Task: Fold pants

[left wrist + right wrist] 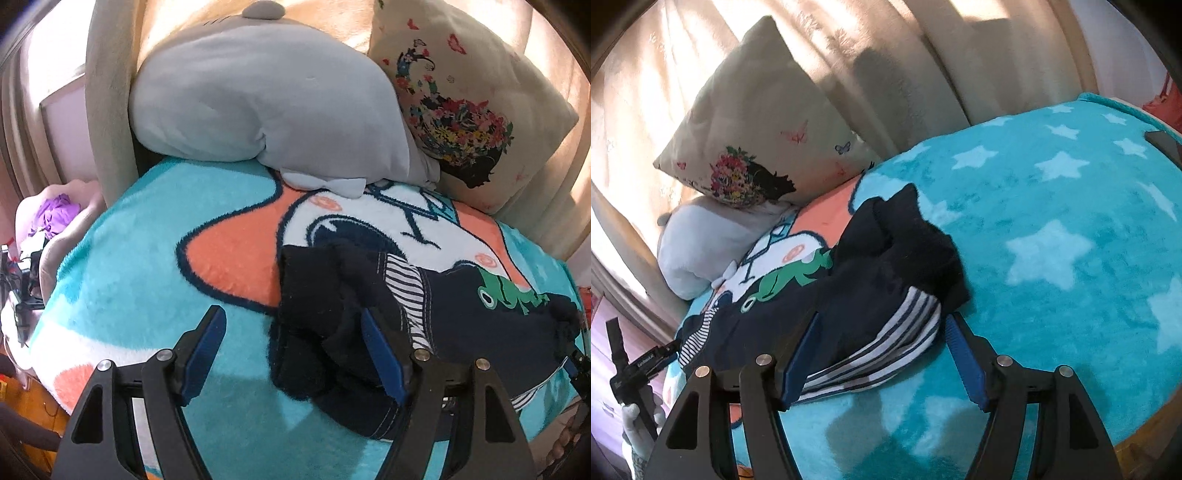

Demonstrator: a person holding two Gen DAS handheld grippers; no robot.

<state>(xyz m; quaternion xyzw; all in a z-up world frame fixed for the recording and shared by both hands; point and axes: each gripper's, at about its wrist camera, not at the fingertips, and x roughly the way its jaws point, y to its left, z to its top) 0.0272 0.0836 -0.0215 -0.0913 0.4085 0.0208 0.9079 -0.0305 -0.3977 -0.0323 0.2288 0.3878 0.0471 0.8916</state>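
Small dark navy pants point(461, 317) with striped lining and a green frog print lie crumpled on a turquoise fleece blanket point(140, 236). My left gripper point(295, 347) is open; one dark leg end point(317, 306) lies between its fingers, against the right finger. In the right wrist view the pants point(864, 280) lie bunched, with the striped cuff point(882, 347) between the open fingers of my right gripper point(882, 350). The left gripper's tip point(646, 363) shows at the far left of that view. The right gripper point(576, 365) shows at the left wrist view's right edge.
A grey plush whale point(266, 107) and a cream floral cushion point(461, 99) rest against the padded headboard point(960, 55) behind the pants. A pink seat with purple cloth point(55, 218) stands left of the bed. The starred blanket point(1052, 221) stretches to the right.
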